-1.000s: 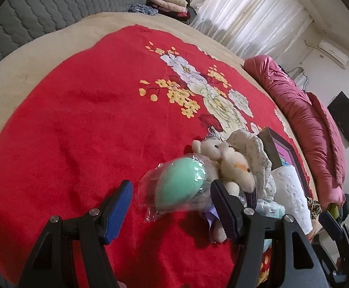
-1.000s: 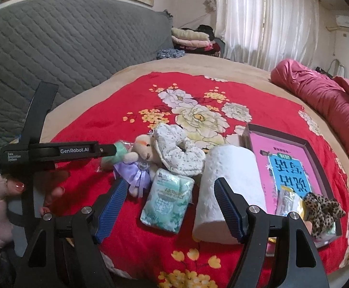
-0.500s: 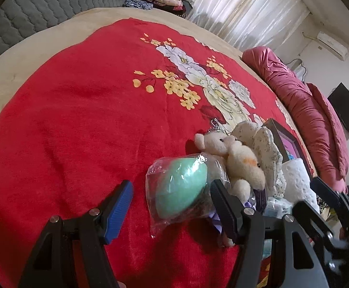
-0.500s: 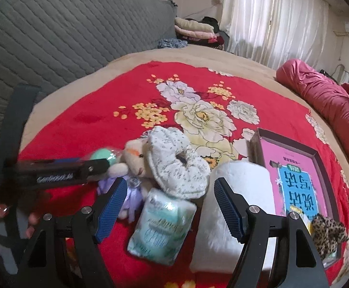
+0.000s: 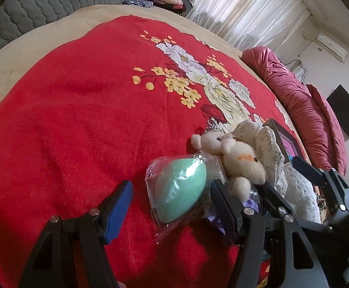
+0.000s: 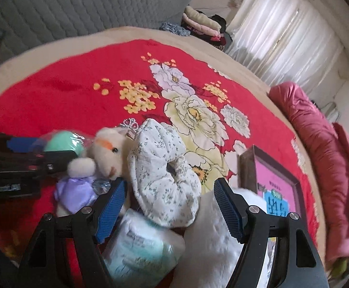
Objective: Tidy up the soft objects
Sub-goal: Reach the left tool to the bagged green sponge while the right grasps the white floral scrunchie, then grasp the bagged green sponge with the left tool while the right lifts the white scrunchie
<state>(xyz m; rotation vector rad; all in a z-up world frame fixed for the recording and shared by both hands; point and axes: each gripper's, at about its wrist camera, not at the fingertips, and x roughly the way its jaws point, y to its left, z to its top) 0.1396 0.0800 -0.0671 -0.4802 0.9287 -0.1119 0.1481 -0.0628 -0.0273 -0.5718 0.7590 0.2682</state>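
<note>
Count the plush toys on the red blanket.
1. A cream plush toy in a purple dress lies between the bagged green sponge and the white floral scrunchie, left of the tissue pack. Others could be hidden under the pile.

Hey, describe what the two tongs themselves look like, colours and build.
Both the left tongs and right tongs have black, angular plastic arms with silver screws. Their fingers carry ribbed blue pads on the inner faces. No cables or sleeves show.

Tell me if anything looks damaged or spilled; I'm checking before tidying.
Nothing looks damaged or spilled. The plush toy, floral scrunchie, bagged green sponge and tissue pack just lie crowded together on the red blanket.
</note>
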